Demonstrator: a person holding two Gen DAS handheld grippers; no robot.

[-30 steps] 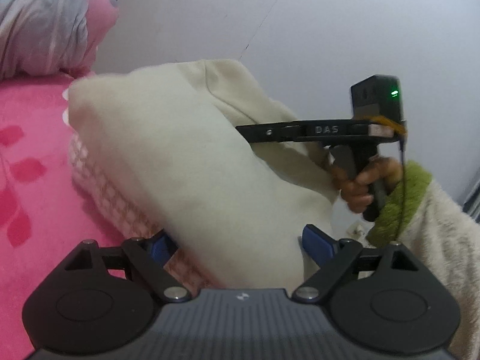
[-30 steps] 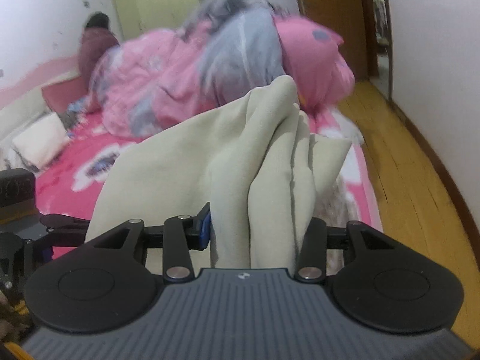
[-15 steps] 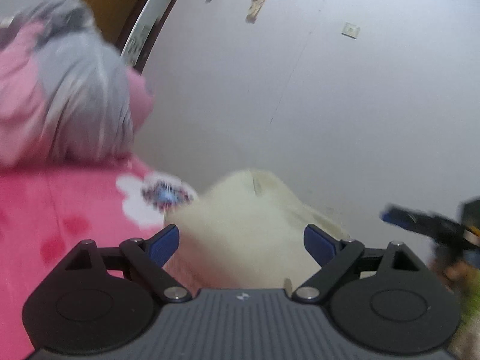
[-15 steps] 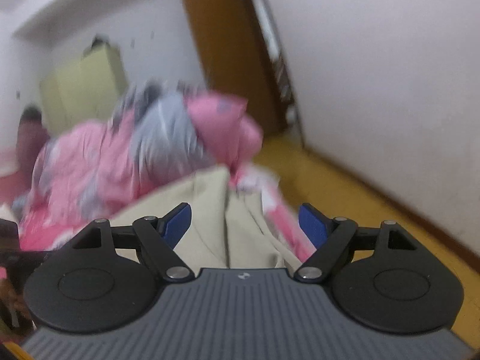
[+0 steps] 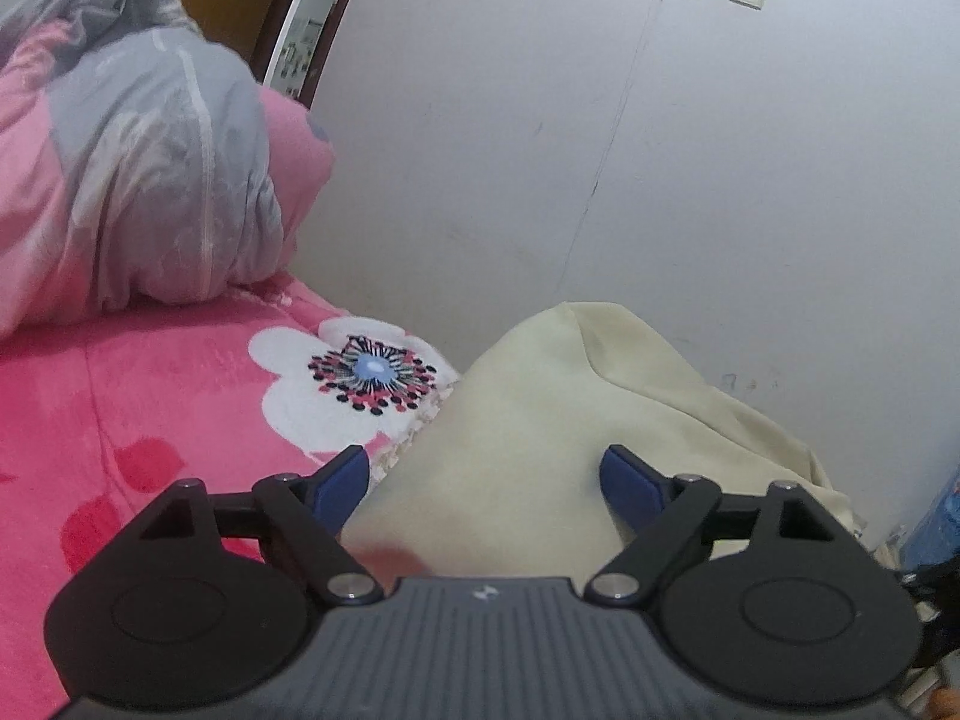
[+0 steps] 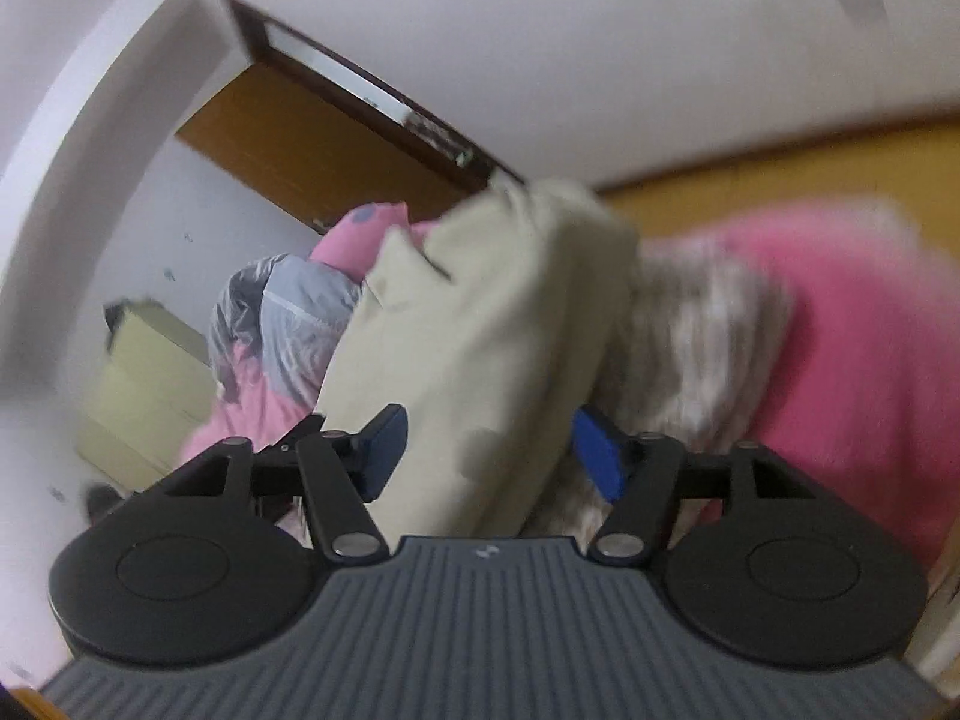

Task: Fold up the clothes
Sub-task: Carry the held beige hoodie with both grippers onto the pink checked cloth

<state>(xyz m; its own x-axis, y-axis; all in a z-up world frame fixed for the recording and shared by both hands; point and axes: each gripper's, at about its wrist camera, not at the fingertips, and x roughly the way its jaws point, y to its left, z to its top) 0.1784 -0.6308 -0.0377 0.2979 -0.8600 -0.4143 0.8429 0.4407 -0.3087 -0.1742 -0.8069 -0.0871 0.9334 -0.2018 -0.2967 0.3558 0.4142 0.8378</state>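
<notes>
While a cream garment [image 5: 528, 420] lies bunched at the corner of the pink bed [image 5: 150, 396], the left gripper [image 5: 483, 480] stands wide apart around it. Just narrowing, the right gripper [image 6: 486, 444] straddles a fold unpinched. Soft, light and floppy, it looks best taken at its hems.

Left gripper [image 5: 483, 483] jaws wide apart, right gripper [image 6: 486, 450] jaws just closing, rolled sideways

We see a pink bedspread [image 5: 150, 420] with a white flower print [image 5: 354, 378] near its far edge, and a bunched pink-and-grey quilt [image 5: 138, 180] piled at its far left. Behind stand a white wall [image 5: 600, 150] and a brown door [image 6: 312, 144]; a yellow-green cabinet [image 6: 144, 384] shows blurred.
</notes>
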